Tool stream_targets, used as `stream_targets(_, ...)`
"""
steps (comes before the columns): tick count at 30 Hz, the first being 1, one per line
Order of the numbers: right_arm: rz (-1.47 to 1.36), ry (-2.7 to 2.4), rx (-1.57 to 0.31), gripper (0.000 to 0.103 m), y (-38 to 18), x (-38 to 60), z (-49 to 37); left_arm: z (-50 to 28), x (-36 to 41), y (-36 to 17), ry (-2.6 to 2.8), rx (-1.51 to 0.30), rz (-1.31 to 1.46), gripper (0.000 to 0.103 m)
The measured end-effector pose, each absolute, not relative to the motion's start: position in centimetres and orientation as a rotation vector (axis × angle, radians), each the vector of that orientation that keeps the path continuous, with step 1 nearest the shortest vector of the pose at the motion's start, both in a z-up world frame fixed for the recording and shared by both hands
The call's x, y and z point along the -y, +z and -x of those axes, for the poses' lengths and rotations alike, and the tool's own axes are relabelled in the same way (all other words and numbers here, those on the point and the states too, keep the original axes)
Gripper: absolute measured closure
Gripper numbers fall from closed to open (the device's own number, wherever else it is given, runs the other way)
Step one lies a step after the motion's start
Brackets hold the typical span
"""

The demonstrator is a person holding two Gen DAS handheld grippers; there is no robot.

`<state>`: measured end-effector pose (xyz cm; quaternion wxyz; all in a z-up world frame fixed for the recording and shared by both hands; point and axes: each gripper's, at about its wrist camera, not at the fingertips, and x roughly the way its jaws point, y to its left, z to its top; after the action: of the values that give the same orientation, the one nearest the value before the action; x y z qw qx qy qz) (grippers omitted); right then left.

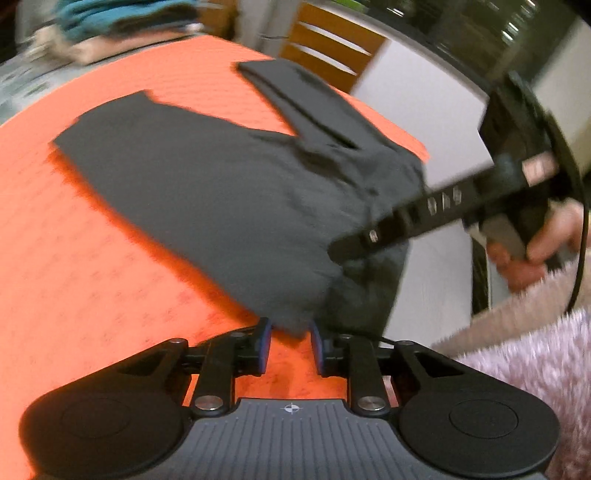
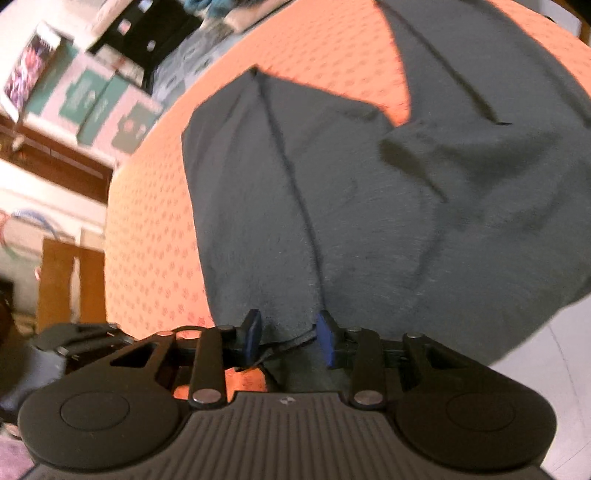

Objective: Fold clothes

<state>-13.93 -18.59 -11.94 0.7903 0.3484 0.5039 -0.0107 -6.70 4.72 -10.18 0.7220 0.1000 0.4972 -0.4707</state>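
A dark grey garment (image 1: 203, 184) lies spread on the orange patterned tablecloth (image 1: 74, 258), one sleeve (image 1: 306, 103) stretched toward the far edge. My left gripper (image 1: 291, 341) is at the garment's near corner. Its blue pads stand slightly apart with the cloth's tip between them and orange showing below. From the right, my right gripper (image 1: 340, 251), held by a hand (image 1: 535, 254), reaches onto the garment's edge that droops over the table side. In the right wrist view the garment (image 2: 369, 203) fills the middle. There the right gripper (image 2: 290, 336) has its pads apart with the hem lying between them.
A stack of folded blue and beige clothes (image 1: 110, 22) sits at the far side of the table. A wooden chair (image 1: 325, 44) stands behind it. A pink fuzzy sleeve (image 1: 535, 362) is at lower right. Printed boxes (image 2: 92, 99) and a wooden board (image 2: 70, 277) stand beyond the table edge (image 2: 110, 221).
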Motion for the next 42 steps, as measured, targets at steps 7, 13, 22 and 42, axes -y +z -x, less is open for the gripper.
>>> stream_targets(7, -0.626, -0.016, -1.028, 0.102, -7.8, 19.4, 13.8, 5.5, -7.1, -9.0, -0.919, -1.077, -0.125, 0.076)
stream_targets(13, -0.618, 0.009, -1.064, 0.102, -7.0, 21.2, 13.8, 4.9, -7.5, -8.9, -0.885, -1.072, -0.090, 0.073)
stream_targets(22, -0.511, 0.036, -1.158, 0.080, -11.9, 18.1, 12.1, 4.6, -7.8, -8.8, -0.867, -1.066, -0.122, 0.064)
stream_targets(42, -0.439, -0.016, -1.198, 0.096, -11.2, 20.3, 13.6, 5.0, -6.9, -9.1, -0.852, -1.071, -0.118, 0.062)
